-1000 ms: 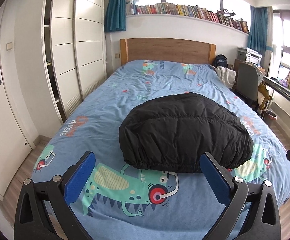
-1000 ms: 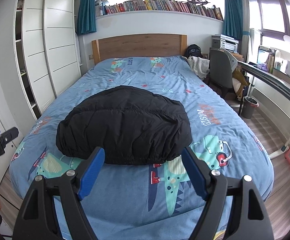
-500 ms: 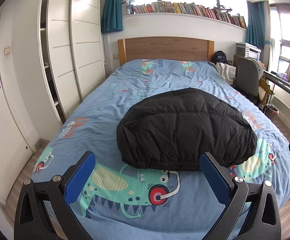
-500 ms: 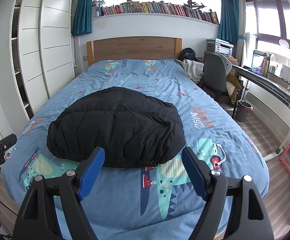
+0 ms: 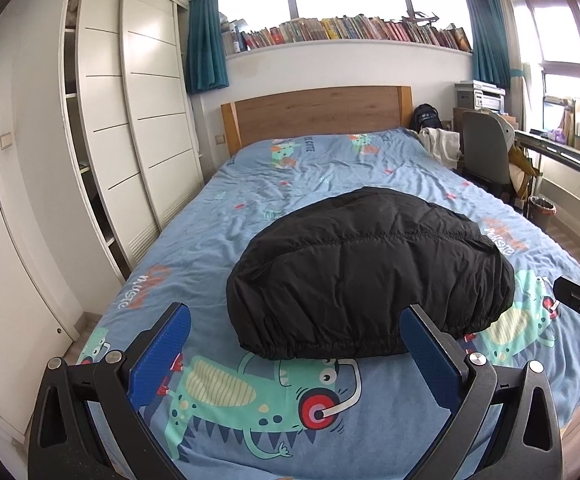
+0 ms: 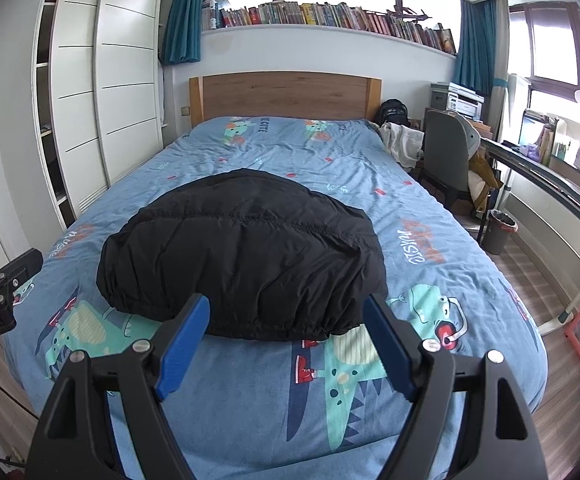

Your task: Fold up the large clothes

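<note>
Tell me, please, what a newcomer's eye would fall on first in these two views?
The eye lands first on the black puffy jacket, a rounded bundle lying in the middle of the bed, dark against its blue cartoon-monster sheet. Next come the two open claws in the foreground, the left claw and the right claw, both short of the jacket and holding nothing. Behind, a long shelf of books runs above the wooden headboard.

A black padded jacket [image 5: 369, 280] [image 6: 246, 252] lies folded into a puffy, rounded bundle on the near half of the bed, roughly centred across its width. Its fabric is matte and finely wrinkled, with stitched quilting seams running across the top. A gathered elastic hem forms the near edge, resting on the cover. The far side tapers lower.
</note>
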`<control>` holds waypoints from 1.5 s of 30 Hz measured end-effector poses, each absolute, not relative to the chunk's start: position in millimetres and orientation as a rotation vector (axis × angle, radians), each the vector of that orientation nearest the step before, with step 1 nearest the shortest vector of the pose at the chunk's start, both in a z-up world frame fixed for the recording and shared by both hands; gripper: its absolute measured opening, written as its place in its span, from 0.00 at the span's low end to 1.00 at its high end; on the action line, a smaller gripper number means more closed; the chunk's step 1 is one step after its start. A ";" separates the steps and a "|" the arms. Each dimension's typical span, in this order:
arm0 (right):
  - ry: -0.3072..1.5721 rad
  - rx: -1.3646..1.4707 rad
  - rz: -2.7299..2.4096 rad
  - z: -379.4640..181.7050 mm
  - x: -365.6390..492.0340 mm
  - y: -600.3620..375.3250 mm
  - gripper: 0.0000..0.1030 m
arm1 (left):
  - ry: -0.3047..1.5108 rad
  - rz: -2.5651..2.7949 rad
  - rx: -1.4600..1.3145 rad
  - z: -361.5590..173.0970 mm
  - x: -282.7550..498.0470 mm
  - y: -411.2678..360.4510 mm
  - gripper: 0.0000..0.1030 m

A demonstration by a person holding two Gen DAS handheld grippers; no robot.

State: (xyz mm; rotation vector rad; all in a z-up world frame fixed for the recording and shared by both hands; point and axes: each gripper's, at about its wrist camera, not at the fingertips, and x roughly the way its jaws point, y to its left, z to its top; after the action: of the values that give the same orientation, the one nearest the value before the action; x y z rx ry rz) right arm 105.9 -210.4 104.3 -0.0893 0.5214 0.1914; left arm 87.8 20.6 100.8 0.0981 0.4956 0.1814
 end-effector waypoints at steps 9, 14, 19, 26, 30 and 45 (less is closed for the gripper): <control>0.538 -0.076 0.201 98.9 112.4 -215.5 0.76 | 0.566 0.191 0.071 92.6 97.3 22.7 1.00; 0.553 -0.070 0.206 95.9 111.4 -214.0 0.76 | 0.590 0.186 0.042 89.7 97.3 27.8 1.00; 0.564 -0.067 0.209 94.8 109.0 -211.6 0.76 | 0.596 0.180 0.049 87.2 94.4 28.3 1.00; 0.566 -0.077 0.217 94.4 103.3 -206.1 0.76 | 0.610 0.171 0.051 83.8 92.2 27.0 1.00; 0.570 -0.078 0.219 93.6 102.2 -204.3 0.76 | 0.613 0.172 0.053 83.3 92.1 25.2 1.00; 0.604 -0.063 0.223 83.2 101.4 -202.8 0.76 | 0.661 0.169 0.052 72.9 94.2 24.2 1.00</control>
State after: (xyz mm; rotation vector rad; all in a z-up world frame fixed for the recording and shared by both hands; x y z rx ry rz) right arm 101.4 -202.8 83.2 -0.0633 0.6039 0.2227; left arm 94.2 24.2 72.9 0.0523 0.6609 0.1692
